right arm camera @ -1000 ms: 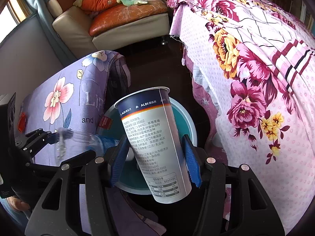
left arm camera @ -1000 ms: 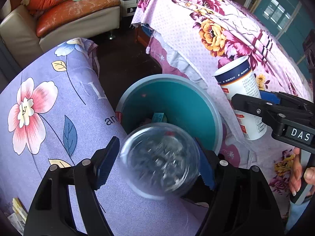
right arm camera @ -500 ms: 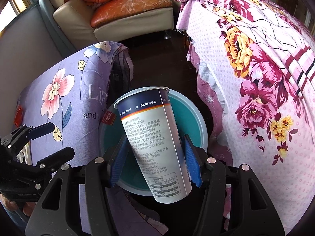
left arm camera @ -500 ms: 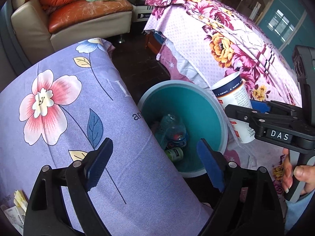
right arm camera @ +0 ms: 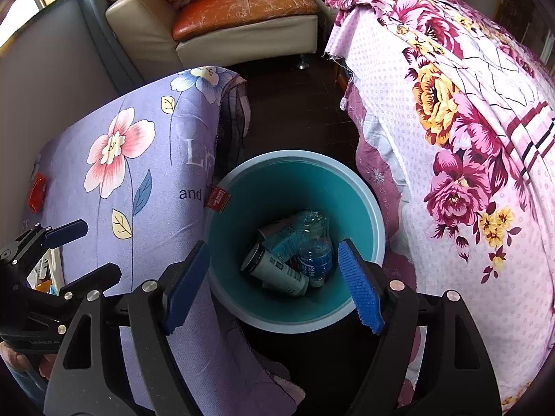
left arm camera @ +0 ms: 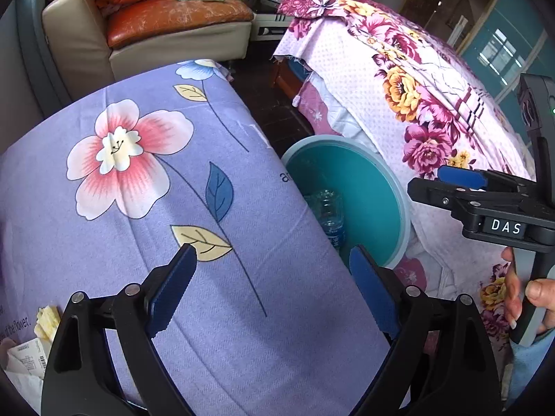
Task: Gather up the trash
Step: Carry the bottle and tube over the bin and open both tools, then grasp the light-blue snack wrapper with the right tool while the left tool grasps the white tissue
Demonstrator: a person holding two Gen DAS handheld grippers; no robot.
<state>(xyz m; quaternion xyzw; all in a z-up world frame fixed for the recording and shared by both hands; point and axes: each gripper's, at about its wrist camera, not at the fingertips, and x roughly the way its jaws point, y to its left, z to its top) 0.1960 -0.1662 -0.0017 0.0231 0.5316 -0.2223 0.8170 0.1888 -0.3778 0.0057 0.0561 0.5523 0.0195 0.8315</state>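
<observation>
A teal bin [right arm camera: 376, 222] stands on the floor between two cloth-covered pieces of furniture. Inside it lie a clear plastic bottle [right arm camera: 314, 246] and a white and blue paper cup [right arm camera: 274, 270] on its side. My right gripper [right arm camera: 274, 253] hangs over the bin, its jaws opening with nothing between them. My left gripper [left arm camera: 270, 260] is over the purple flowered cloth [left arm camera: 173, 190], left of the bin [left arm camera: 378, 187]; its jaws are opening too and hold nothing. The bottle [left arm camera: 329, 208] shows at the bin's near edge. Each view also catches the other gripper: the right gripper [left arm camera: 426, 180] and the left gripper [right arm camera: 100, 248].
A pink flowered bedspread [right arm camera: 451, 138] rises right of the bin. A beige sofa with orange cushions [right arm camera: 242, 7] stands at the back across dark floor [right arm camera: 295, 104]. A red packet [right arm camera: 36, 192] and paper scraps [left arm camera: 27, 357] lie on the purple cloth's left end.
The bottle dropped from my left gripper into the bin, and the cup left my right gripper and now lies there. Both sets of jaws widened. My left gripper moved left over the purple cloth.
</observation>
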